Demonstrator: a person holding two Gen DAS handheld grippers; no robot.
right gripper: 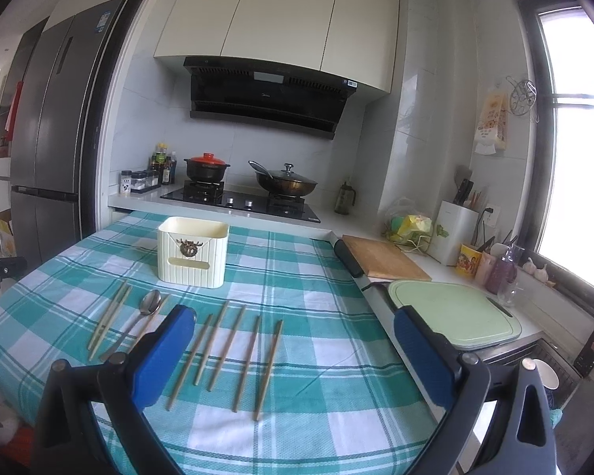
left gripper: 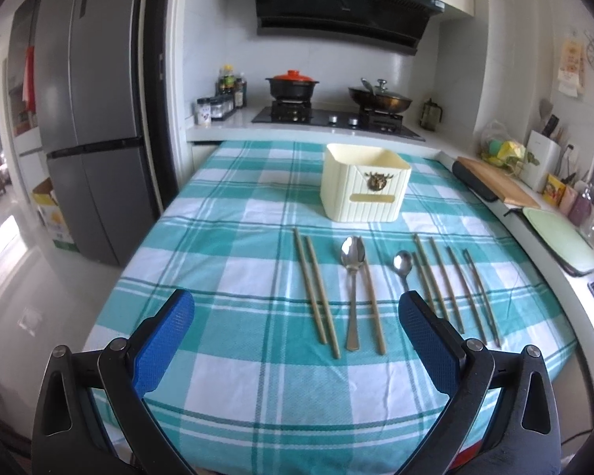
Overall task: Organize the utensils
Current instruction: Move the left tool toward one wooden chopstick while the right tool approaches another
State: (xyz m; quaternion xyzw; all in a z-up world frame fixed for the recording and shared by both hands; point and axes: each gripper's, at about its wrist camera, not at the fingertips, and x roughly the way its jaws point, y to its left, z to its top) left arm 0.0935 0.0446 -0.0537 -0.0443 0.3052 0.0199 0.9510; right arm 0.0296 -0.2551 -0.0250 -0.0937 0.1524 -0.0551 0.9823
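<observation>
A cream ribbed utensil holder [left gripper: 364,184] stands on the teal checked tablecloth [left gripper: 225,237]; it also shows in the right wrist view [right gripper: 192,253]. In front of it lie several chopsticks [left gripper: 316,289] and two metal spoons: a large spoon [left gripper: 352,277] and a small spoon [left gripper: 402,267]. In the right wrist view several chopsticks [right gripper: 233,352] and the large spoon [right gripper: 148,304] lie in a row. My left gripper [left gripper: 297,316] is open above the near utensils. My right gripper [right gripper: 295,332] is open above the right chopsticks. Both are empty.
A stove with a black pot [left gripper: 293,85] and a wok [left gripper: 380,97] sits behind the table. A wooden cutting board [right gripper: 384,261] and a green board [right gripper: 455,316] lie on the right counter. A fridge [left gripper: 87,118] stands at the left.
</observation>
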